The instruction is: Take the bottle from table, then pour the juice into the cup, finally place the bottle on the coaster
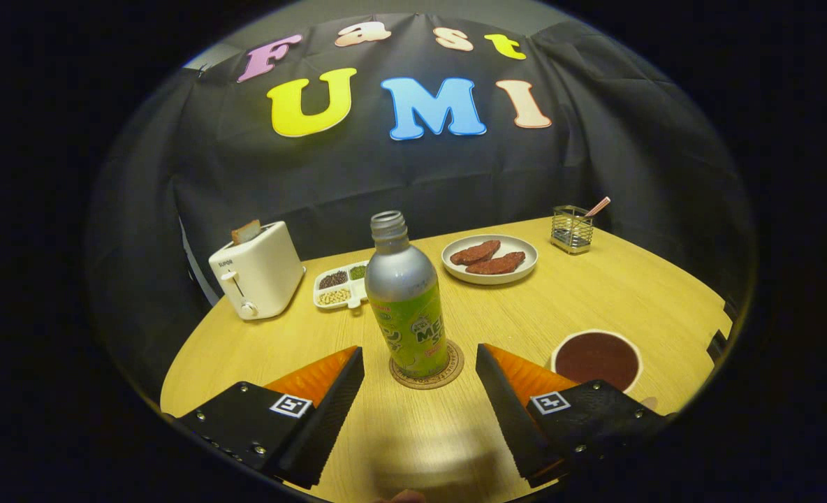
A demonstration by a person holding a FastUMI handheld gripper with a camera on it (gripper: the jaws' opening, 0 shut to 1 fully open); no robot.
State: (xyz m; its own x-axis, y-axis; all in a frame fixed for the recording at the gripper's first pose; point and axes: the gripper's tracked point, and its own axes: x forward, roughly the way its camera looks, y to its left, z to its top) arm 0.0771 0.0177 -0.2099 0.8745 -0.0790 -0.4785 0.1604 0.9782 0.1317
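A silver bottle [406, 297] with a green label and no cap stands upright on a round cork coaster [427, 374], just ahead of my fingertips and midway between them. My gripper [420, 367] is open, its fingers wide apart on either side of the coaster and touching nothing. A white cup [596, 358] filled with dark liquid sits on the wooden table [630, 293] just beyond the right finger.
A white toaster [256, 269] with bread in it stands at the far left. Beside it lies a divided tray of beans [340, 286]. A plate with two brown patties [489, 258] and a wire holder [571, 228] stand at the back.
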